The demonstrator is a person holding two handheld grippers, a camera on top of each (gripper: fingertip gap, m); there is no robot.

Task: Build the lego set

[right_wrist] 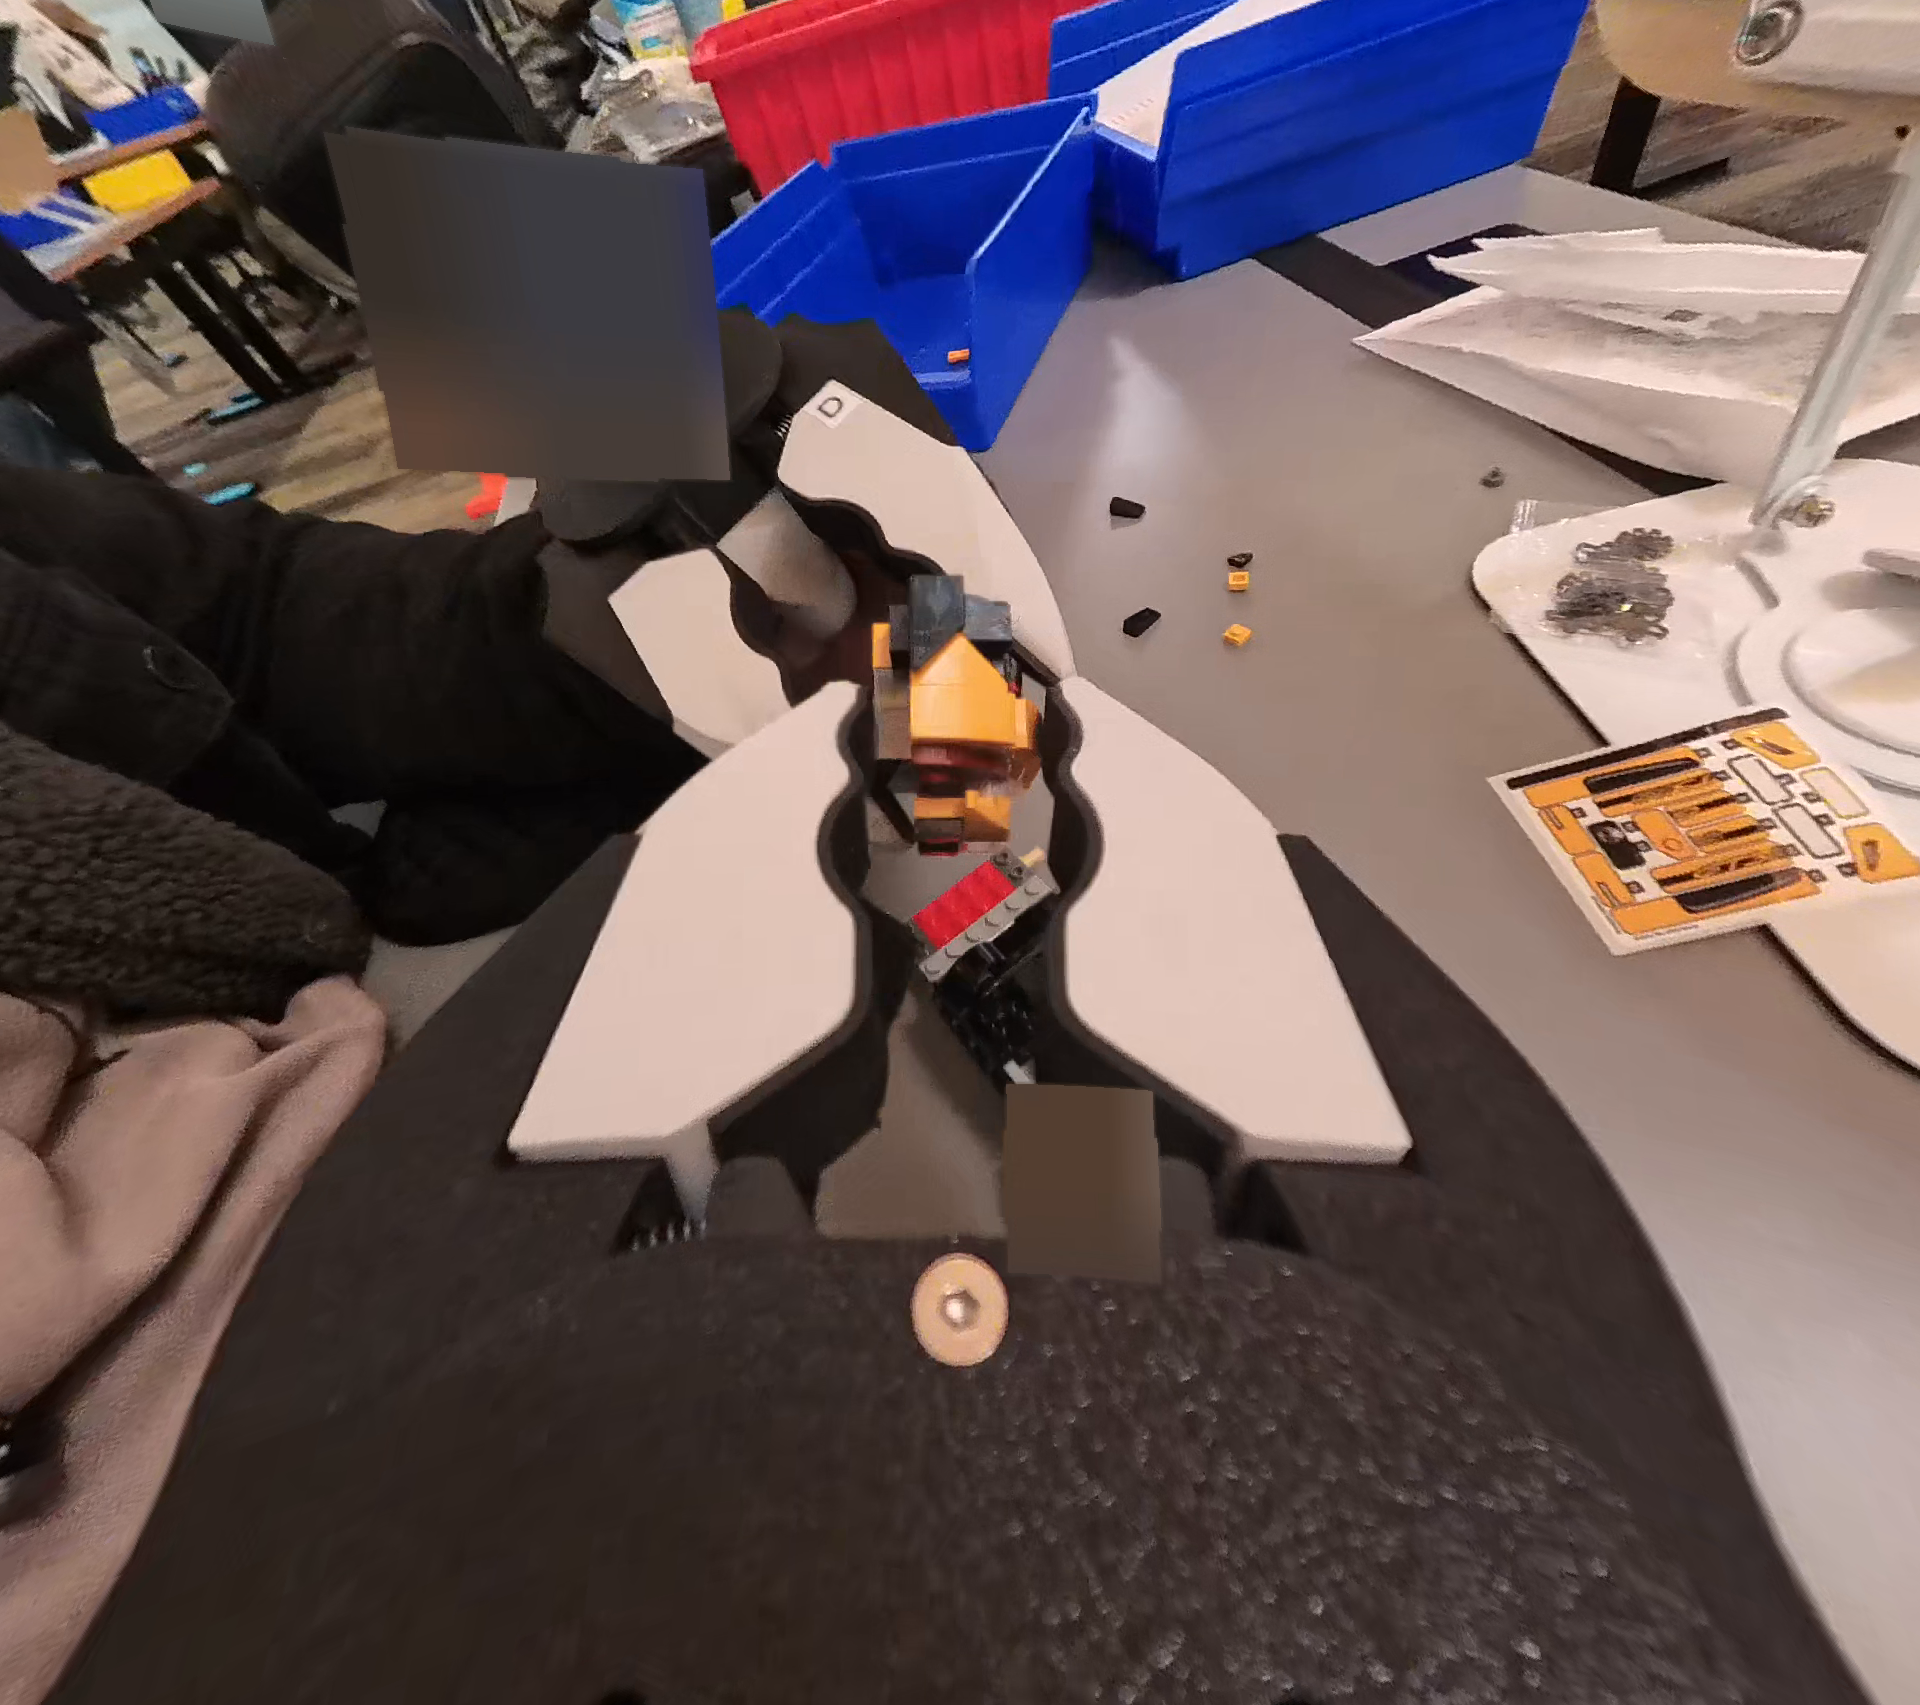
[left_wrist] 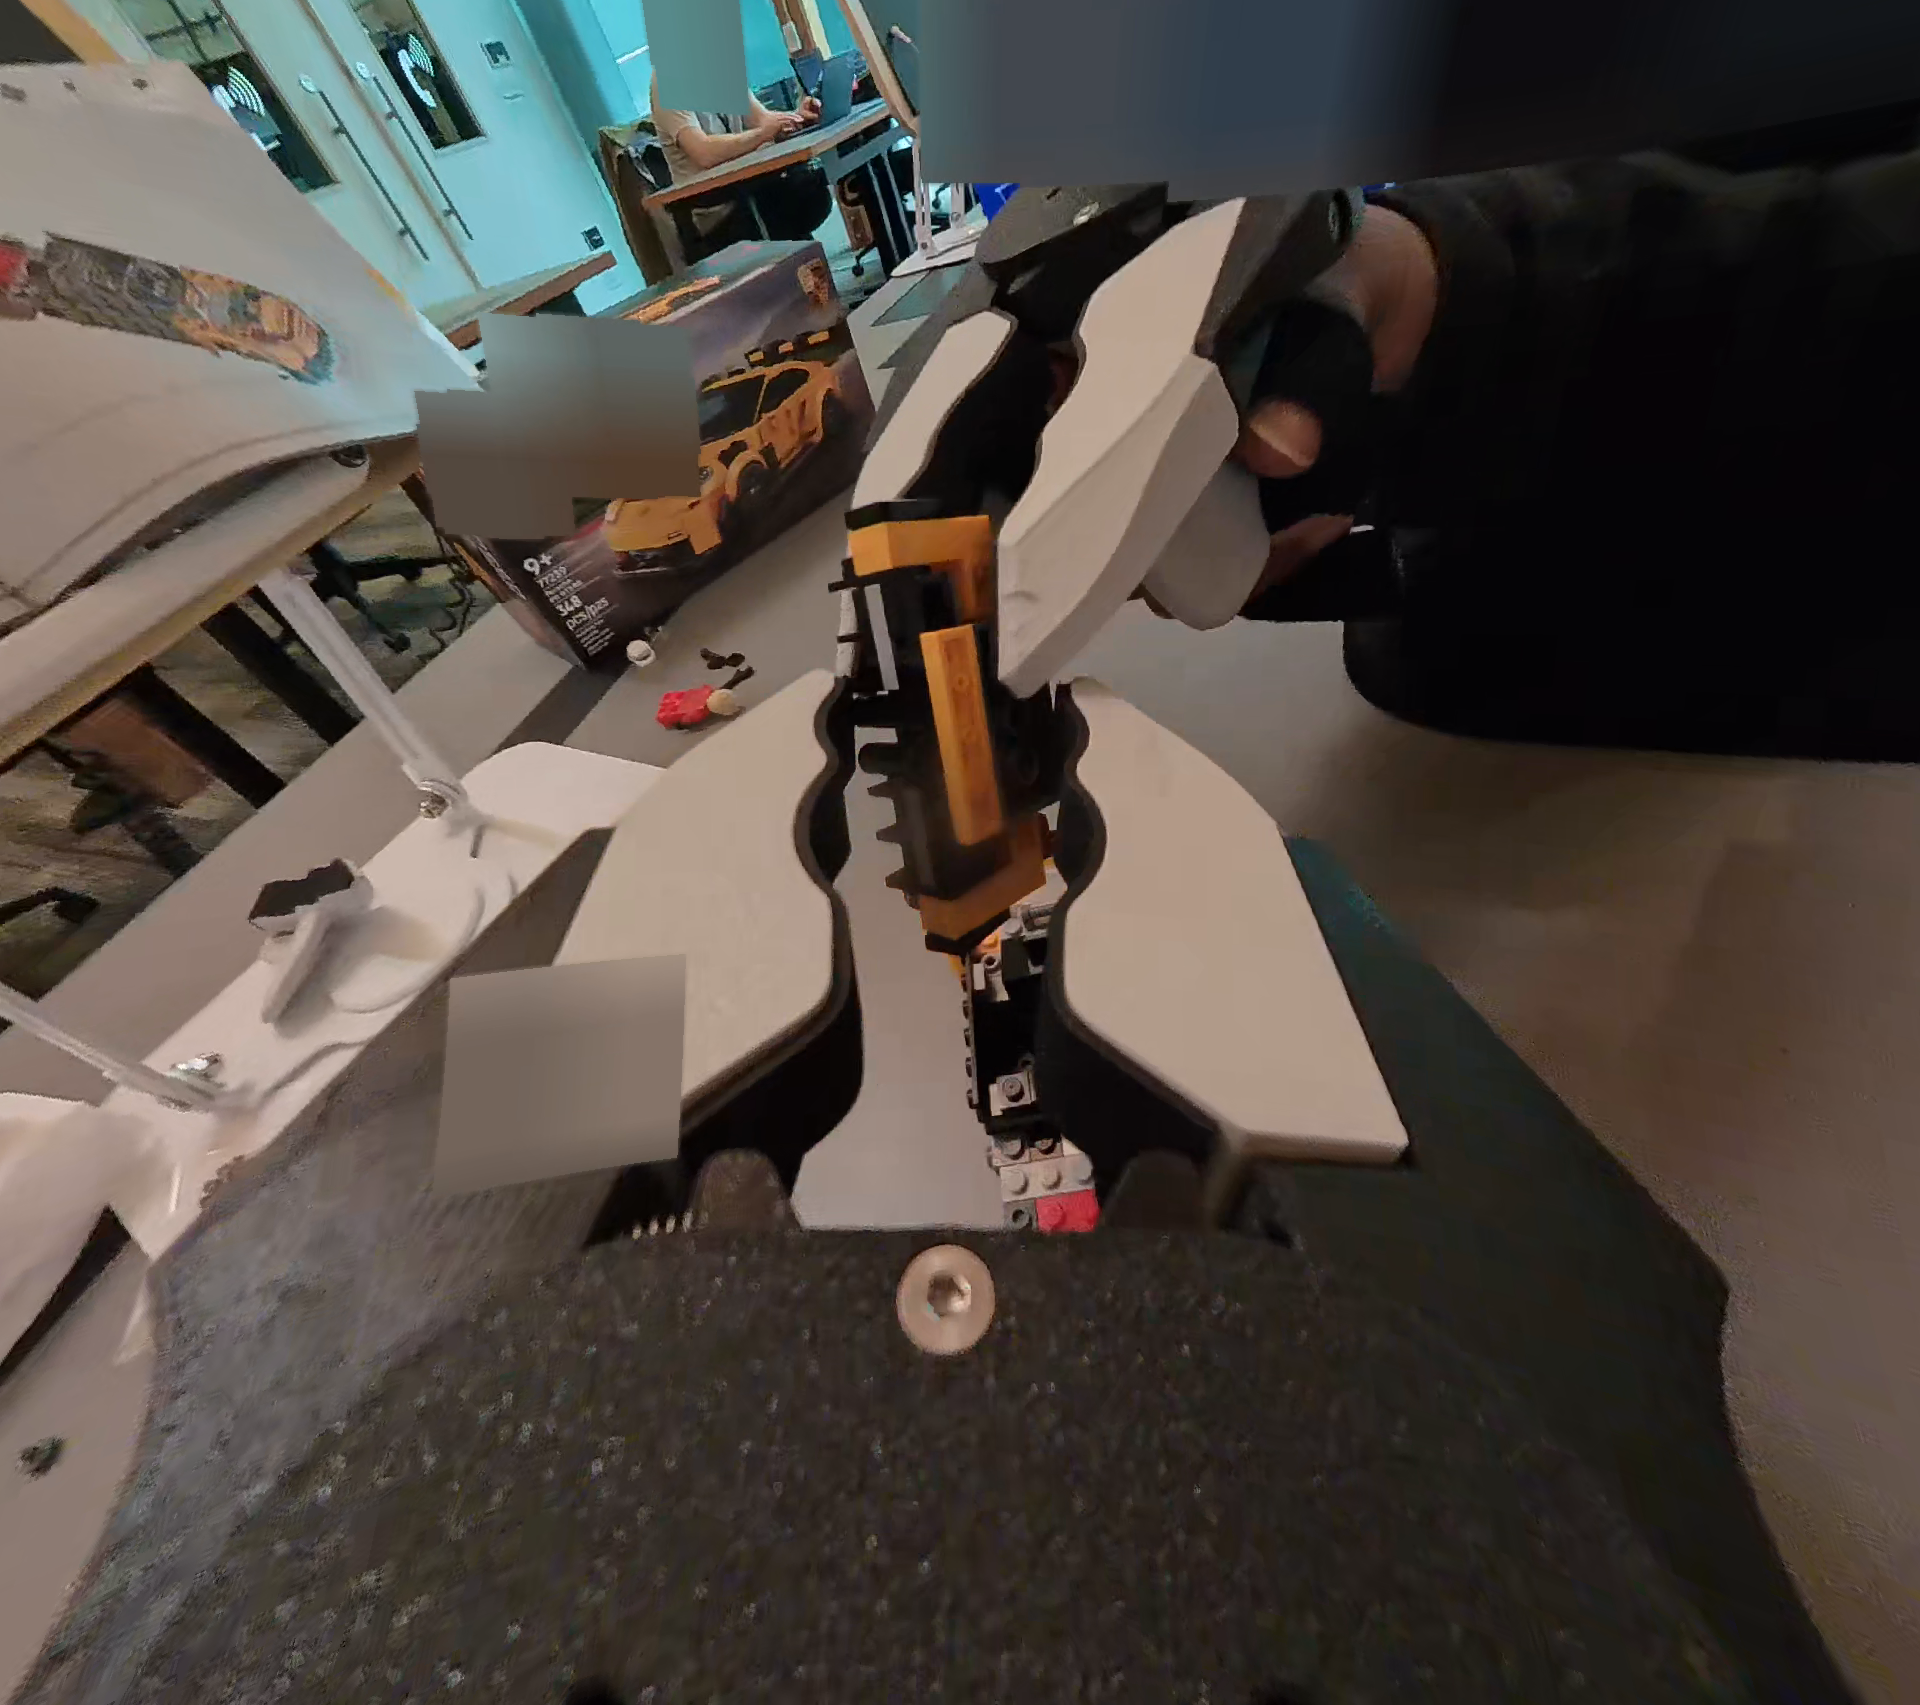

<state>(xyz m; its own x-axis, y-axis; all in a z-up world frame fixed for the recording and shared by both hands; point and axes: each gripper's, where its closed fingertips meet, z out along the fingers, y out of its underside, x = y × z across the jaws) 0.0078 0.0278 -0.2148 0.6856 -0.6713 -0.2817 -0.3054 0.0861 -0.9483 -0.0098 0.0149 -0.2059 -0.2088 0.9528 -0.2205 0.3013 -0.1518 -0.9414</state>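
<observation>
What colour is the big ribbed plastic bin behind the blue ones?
The big ribbed plastic bin is red. It shows best in the right wrist view.

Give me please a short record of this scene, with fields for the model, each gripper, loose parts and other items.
model: yellow and black lego car assembly, partly built, held above the table
left gripper: shut on the assembly
right gripper: shut on the assembly from the opposite end
loose parts: small black and orange pieces on grey table
other items: sticker sheet; blue bins; set box
</observation>
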